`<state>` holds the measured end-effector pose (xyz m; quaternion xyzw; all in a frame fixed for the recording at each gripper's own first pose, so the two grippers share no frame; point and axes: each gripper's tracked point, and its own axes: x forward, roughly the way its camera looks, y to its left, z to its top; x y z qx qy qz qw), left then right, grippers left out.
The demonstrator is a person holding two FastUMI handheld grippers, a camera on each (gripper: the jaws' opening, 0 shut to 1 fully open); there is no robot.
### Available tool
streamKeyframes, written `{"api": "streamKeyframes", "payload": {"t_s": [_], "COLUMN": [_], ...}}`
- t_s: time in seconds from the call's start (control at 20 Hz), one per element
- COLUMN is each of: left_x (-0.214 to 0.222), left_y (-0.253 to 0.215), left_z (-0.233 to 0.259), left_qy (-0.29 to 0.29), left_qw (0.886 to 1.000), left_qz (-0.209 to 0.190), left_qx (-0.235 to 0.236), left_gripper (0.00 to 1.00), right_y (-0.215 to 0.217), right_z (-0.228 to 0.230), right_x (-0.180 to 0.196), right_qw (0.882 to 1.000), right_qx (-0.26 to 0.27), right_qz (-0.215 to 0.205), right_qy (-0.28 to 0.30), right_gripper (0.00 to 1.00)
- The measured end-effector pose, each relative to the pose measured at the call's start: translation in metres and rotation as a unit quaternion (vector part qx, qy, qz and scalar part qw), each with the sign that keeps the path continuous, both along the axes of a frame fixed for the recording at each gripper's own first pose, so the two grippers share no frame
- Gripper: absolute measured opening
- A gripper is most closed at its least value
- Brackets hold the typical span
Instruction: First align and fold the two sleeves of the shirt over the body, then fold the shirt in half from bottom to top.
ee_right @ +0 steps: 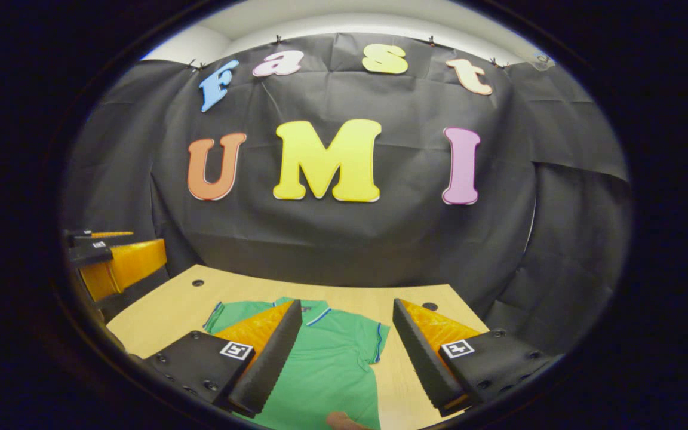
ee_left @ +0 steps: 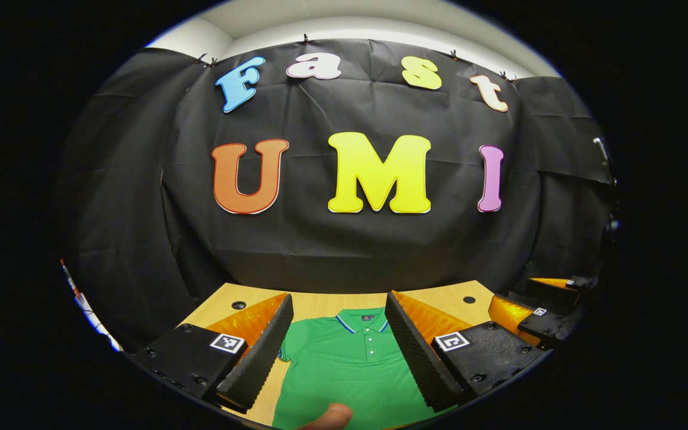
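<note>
1. Shirt [ee_left: 347,370]: green polo with a blue-edged collar, lying flat on the light wooden tabletop [ee_left: 439,298], collar toward the booth wall, button placket facing up.
2. In the right gripper view the shirt [ee_right: 326,370] shows both short sleeves spread outward to the sides, neither one lying over the body.
3. Left tongs [ee_left: 338,352]: released, fingers spread wide, held above the shirt's chest with the collar between them; no contact with the cloth.
4. Right tongs [ee_right: 347,358]: released, fingers wide apart, held above the shirt's right half; one finger sits over the collar zone, the other over bare tabletop [ee_right: 165,310] just beside the sleeve.
5. The right tongs also show at the right edge of the left gripper view; the left tongs show at the left edge of the right gripper view.
6. A fingertip [ee_left: 332,416] is visible at the bottom edge, over the shirt's lower body.
</note>
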<state>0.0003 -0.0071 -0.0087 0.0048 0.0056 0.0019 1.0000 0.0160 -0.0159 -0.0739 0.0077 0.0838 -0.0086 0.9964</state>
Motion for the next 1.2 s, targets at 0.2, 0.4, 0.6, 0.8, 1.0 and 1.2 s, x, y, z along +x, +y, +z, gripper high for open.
{"api": "streamKeyframes", "payload": {"t_s": [0.2, 0.4, 0.6, 0.8, 1.0, 1.2], "left_x": [-0.001, -0.001, 0.0, 0.001, 0.002, 0.003], "left_y": [-0.002, -0.002, -0.005, -0.009, -0.004, 0.004], "left_z": [-0.002, -0.003, -0.003, -0.005, -0.018, -0.03], "left_qy": [0.008, 0.013, 0.019, 0.028, 0.051, 0.072], "left_qw": [1.0, 1.0, 1.0, 1.0, 0.998, 0.996], "left_qz": [0.002, 0.008, 0.01, 0.011, 0.03, 0.05], "left_qx": [0.0, 0.001, 0.005, 0.01, 0.008, 0.01], "left_gripper": [1.0, 1.0, 0.99, 1.0, 1.0, 1.0], "right_y": [-0.011, -0.035, -0.05, -0.062, -0.078, -0.085], "right_z": [-0.034, -0.079, -0.127, -0.174, -0.214, -0.241], "right_x": [0.016, 0.048, 0.087, 0.128, 0.16, 0.181], "right_qw": [0.999, 0.996, 0.989, 0.981, 0.972, 0.967], "right_qx": [-0.002, -0.002, 0.009, 0.015, 0.013, 0.019], "right_qz": [-0.01, -0.032, -0.042, -0.052, -0.069, -0.078], "right_qy": [0.034, 0.08, 0.138, 0.185, 0.222, 0.243], "right_gripper": [0.94, 0.94, 0.98, 0.98, 0.98, 0.98]}}
